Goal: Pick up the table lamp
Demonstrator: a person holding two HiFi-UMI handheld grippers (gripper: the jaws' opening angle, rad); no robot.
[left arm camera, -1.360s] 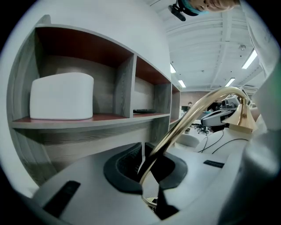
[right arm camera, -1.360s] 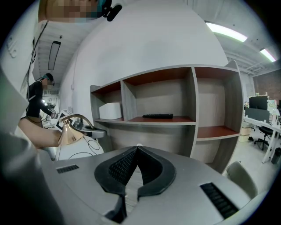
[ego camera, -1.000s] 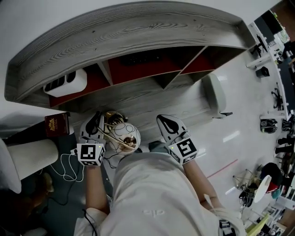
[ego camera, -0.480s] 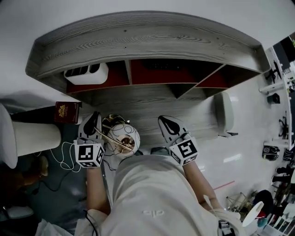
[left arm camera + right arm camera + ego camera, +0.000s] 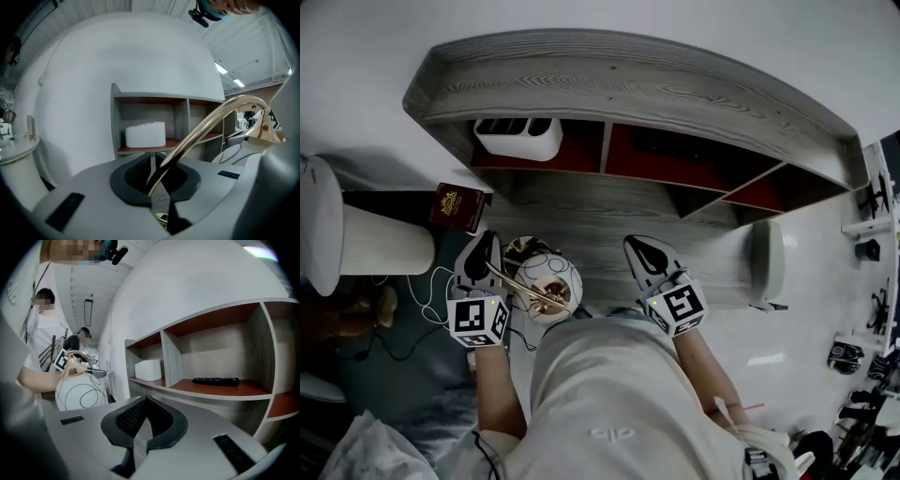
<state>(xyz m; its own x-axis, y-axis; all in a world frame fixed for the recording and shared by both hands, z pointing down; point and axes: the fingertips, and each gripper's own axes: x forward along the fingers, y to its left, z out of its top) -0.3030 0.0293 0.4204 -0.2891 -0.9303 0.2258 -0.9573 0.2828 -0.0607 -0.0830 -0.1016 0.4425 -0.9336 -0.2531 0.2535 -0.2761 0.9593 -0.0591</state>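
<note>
The table lamp has a white globe [image 5: 551, 284] with thin line drawings and a curved gold arm [image 5: 517, 284]. It hangs in the air in front of the person's body. My left gripper [image 5: 486, 248] is shut on the gold arm [image 5: 201, 129], which runs up out of the jaws and bends right to a gold cap [image 5: 265, 133]. My right gripper [image 5: 639, 251] is level beside the lamp, about a hand's width to its right, shut and holding nothing. In the right gripper view the globe [image 5: 79, 393] shows at the left, beyond the gripper [image 5: 147, 403].
A grey wooden shelf unit [image 5: 628, 80] with red-brown compartments stands ahead. It holds a white box [image 5: 517, 139] and a black remote [image 5: 215, 380]. A dark red book [image 5: 457, 206], a white round stand [image 5: 384, 253] and a white cable [image 5: 422, 292] lie to the left.
The shelf and white box have slid rightward in the head view as the person moved. The lamp stays in the left gripper, and both grippers keep their places before the body.
</note>
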